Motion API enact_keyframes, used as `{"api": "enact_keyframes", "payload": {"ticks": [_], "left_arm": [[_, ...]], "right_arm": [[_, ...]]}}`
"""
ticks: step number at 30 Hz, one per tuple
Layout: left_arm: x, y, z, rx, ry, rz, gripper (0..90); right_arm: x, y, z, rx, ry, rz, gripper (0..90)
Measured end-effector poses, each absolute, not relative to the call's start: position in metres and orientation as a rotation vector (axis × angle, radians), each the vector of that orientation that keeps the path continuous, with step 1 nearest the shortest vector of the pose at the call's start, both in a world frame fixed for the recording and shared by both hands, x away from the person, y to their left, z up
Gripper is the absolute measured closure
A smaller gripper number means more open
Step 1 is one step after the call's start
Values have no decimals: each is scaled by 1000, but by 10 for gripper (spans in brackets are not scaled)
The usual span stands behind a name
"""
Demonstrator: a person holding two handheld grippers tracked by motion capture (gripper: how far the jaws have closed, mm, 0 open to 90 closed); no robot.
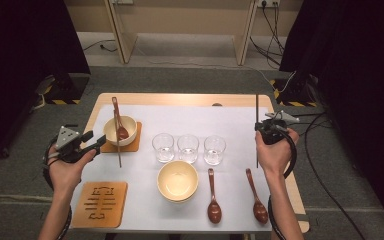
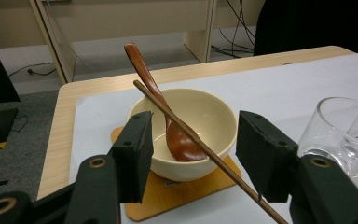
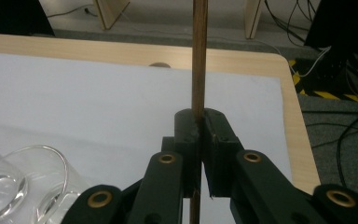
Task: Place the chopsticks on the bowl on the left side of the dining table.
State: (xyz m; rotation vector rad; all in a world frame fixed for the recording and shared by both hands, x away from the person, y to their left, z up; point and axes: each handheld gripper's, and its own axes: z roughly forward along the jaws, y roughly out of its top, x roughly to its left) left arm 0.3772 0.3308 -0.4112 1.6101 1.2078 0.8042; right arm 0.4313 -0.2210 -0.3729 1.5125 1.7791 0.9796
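Observation:
A cream bowl [image 2: 205, 116] stands on a wooden coaster [image 2: 177, 191] at the table's left, with a brown spoon [image 2: 179, 140] leaning in it. One thin wooden chopstick [image 2: 214, 156] rests slanted on the bowl's rim, its lower end running out between my left gripper's jaws. My left gripper [image 2: 193, 149] is open and level, pointing at the bowl [image 1: 120, 131], and its pads stand clear of the chopstick. At the table's right edge my right gripper [image 1: 265, 131] is shut on a second chopstick [image 3: 199, 70], held near its middle.
Three empty glasses [image 1: 188, 148] stand in a row mid-table. In front of them are a second cream bowl [image 1: 178, 181], two brown spoons [image 1: 213, 197] lying lengthwise, and a cut-out wooden coaster [image 1: 100, 204] at the front left. A white mat [image 1: 195, 117] covers the table.

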Motion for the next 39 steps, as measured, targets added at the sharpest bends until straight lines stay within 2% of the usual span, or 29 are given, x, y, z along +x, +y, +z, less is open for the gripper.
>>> {"api": "enact_keyframes", "payload": {"ticks": [19, 39], "left_arm": [[397, 321, -391, 1595, 1166, 840, 454], [414, 298, -369, 1603, 1087, 815, 452]], "right_arm": [[435, -211, -371, 1391, 1677, 1086, 852], [443, -198, -368, 1336, 1643, 1125, 851]]}}
